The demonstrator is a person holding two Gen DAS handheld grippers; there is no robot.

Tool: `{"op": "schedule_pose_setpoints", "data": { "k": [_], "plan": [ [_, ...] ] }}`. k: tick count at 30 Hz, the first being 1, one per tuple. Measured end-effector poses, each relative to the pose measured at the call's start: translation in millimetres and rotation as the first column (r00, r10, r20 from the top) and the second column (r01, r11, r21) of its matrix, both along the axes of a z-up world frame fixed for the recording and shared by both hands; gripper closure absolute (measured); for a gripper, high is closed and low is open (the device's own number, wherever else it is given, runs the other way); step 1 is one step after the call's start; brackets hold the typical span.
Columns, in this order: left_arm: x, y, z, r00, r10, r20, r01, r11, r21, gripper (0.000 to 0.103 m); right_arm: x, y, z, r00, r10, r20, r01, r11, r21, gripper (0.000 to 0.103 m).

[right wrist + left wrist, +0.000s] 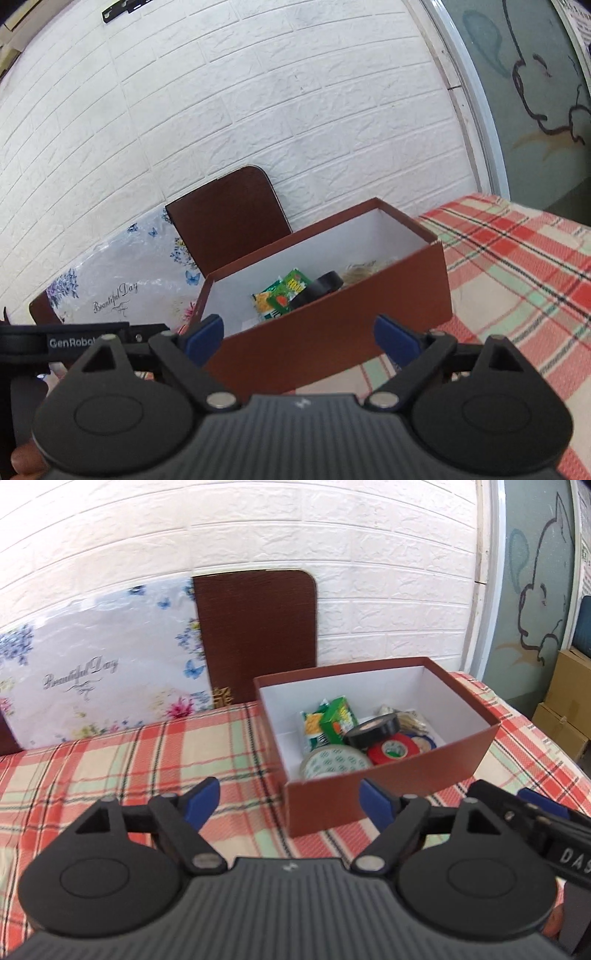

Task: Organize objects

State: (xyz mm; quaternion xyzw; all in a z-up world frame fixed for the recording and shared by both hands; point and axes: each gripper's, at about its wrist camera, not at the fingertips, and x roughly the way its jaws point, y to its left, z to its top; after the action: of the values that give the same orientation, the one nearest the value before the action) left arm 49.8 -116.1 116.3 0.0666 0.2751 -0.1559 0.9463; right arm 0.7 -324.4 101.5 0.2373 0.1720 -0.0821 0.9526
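A white brick wall (pixel 258 535) stands behind a table with a red, green and cream checked cloth (pixel 129 753); at the far edge of the table, on the left, a flowery board (pixel 92 672) with the words "Beautiful Day" leans on the wall; next to it leans a dark brown board (pixel 258 635).

The left gripper (pixel 290 805) hangs over the near part of the table; its two blue fingertips (pixel 205 801) are spread wide and hold nothing; between them you see the near left corner of the box.

The brown box (pixel 388 794) with white insides sits toward the far right corner of the table, and it has no lid on; inside it, from left to right, are a yellow and green packet (pixel 314 727), a green little carton (pixel 338 720), a pale roll of tape (pixel 334 764) by the near wall, a black roll of tape (pixel 373 731), a red roll of tape (pixel 395 751) and some blue and yellow rolls (pixel 424 742) half hidden behind it; something pale and crinkly (pixel 410 716) lies at the back right, too blurry to name.

The right gripper (pixel 299 339) hangs just in front of the box's near wall; its blue fingertips (pixel 391 339) are also wide apart and hold nothing; past the table on the right is a glass door (pixel 535 590) with a drawing on it.
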Motion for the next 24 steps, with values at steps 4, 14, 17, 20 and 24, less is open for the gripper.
{"op": "schedule_pose_setpoints", "data": {
  "k": [4,14,17,20,24],
  "plan": [
    [-17,17,-2,0.999,0.035,0.004,-0.035,0.999,0.001,0.011,-16,15,2,1.0,0.017,-0.021,-0.017,1.0,0.02,0.007],
    [-40,57,-7,0.993,0.115,-0.002,-0.115,0.993,-0.019,0.0,-42,58,15,0.999,0.047,-0.022,-0.048,0.998,-0.036,0.005],
    [-44,62,-7,0.993,0.117,0.012,-0.117,0.993,-0.014,0.0,-47,66,20,0.998,0.054,-0.012,-0.054,0.997,-0.054,0.004],
    [-44,64,-7,0.993,0.113,0.015,-0.113,0.994,-0.009,0.0,-47,71,23,0.998,0.056,-0.011,-0.056,0.996,-0.063,0.004],
    [-44,65,-7,0.994,0.113,0.016,-0.113,0.994,-0.009,0.0,-48,73,25,0.999,0.052,-0.008,-0.053,0.996,-0.071,0.004]
  ]
}}
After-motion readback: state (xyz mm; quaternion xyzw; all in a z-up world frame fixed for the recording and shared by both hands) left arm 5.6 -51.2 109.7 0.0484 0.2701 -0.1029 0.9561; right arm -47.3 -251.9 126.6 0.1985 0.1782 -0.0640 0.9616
